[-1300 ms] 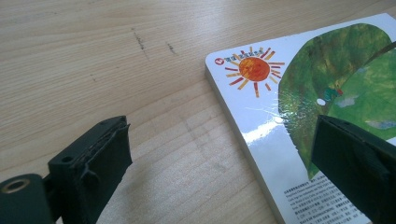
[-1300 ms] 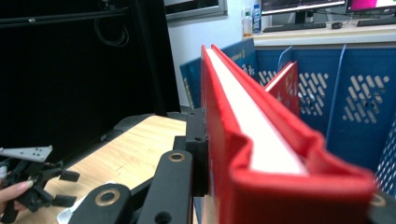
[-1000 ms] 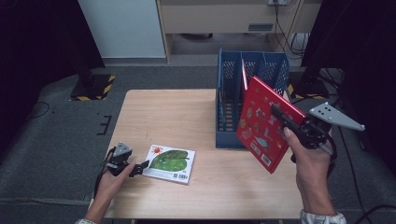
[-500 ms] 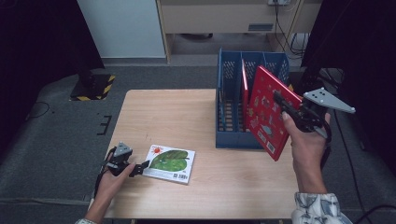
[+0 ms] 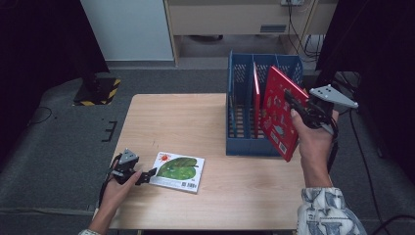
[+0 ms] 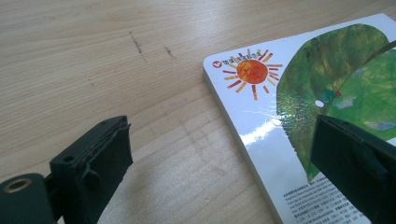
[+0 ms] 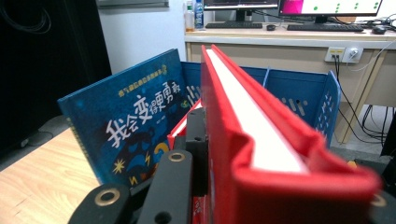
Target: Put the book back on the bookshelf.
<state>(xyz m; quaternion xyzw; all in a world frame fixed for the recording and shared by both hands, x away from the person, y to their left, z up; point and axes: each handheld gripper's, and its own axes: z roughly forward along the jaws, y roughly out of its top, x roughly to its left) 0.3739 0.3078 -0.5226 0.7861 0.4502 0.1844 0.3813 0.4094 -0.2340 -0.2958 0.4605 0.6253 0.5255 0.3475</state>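
Right gripper (image 5: 299, 110) is clamped on the red book (image 5: 277, 110) — held tilted over the blue rack (image 5: 242, 105). Left gripper (image 5: 147, 175) is kept open at the leaf book's (image 5: 178, 171) edge on the table (image 5: 195, 122).

Left claw (image 5: 147, 175) agape, right claw (image 5: 289, 100) clamped

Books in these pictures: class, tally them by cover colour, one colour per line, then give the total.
Red books: 2, one gripped by the right gripper, and one standing in the blue rack
Blue book: 1, standing in the rack
White-and-green book: 1, lying flat on the table at the open left gripper
Total: 4 books
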